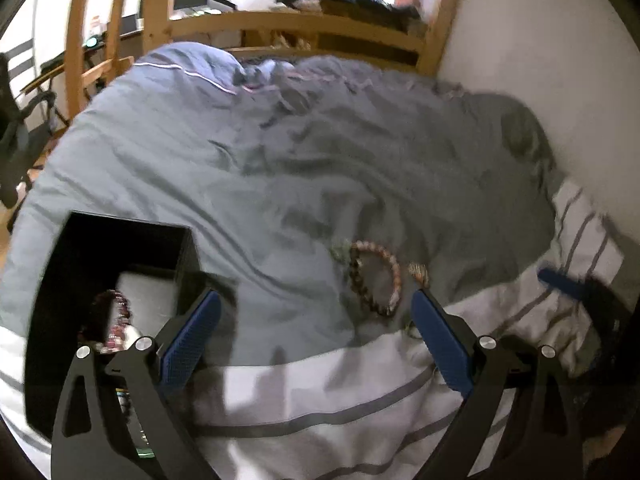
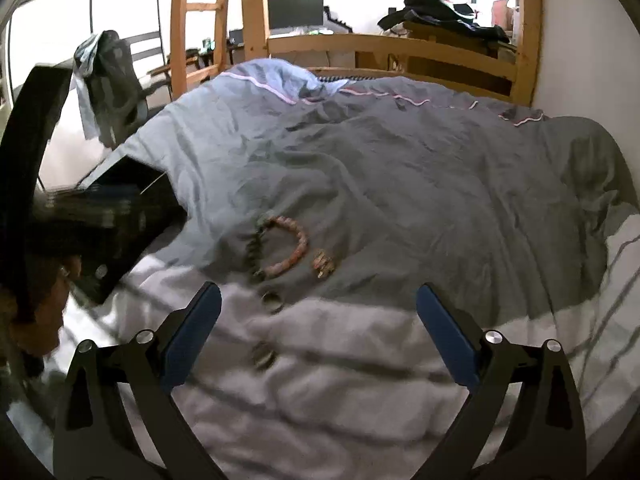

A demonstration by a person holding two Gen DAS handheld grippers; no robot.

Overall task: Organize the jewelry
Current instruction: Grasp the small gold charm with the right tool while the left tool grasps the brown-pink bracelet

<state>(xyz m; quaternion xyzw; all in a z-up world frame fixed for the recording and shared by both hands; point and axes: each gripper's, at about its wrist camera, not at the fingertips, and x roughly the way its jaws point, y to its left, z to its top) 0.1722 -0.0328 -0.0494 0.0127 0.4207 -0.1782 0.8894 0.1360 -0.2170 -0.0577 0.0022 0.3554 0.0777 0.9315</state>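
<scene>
A pink bead bracelet [image 1: 394, 276] and a dark bead bracelet [image 1: 360, 280] lie overlapping on the grey duvet, with a small gold piece [image 1: 420, 272] beside them. My left gripper [image 1: 316, 300] is open just short of them, with nothing between its blue pads. At its left stands an open black box [image 1: 120, 224] holding a dark red bead bracelet [image 1: 116, 316]. My right gripper [image 2: 319, 294] is open and empty over the striped sheet. Ahead of it lie the pink bracelet [image 2: 298, 248], the dark bracelet [image 2: 254, 256], the gold piece [image 2: 324, 266] and two rings [image 2: 272, 300] [image 2: 264, 354].
The bed has a rumpled grey duvet [image 2: 400, 160] and a white striped sheet [image 2: 340, 360] near me. A wooden bed frame [image 2: 400, 52] and a white wall [image 1: 540, 80] bound the far and right sides. The black box [image 2: 120, 216] and a hand [image 2: 52, 300] are at the left.
</scene>
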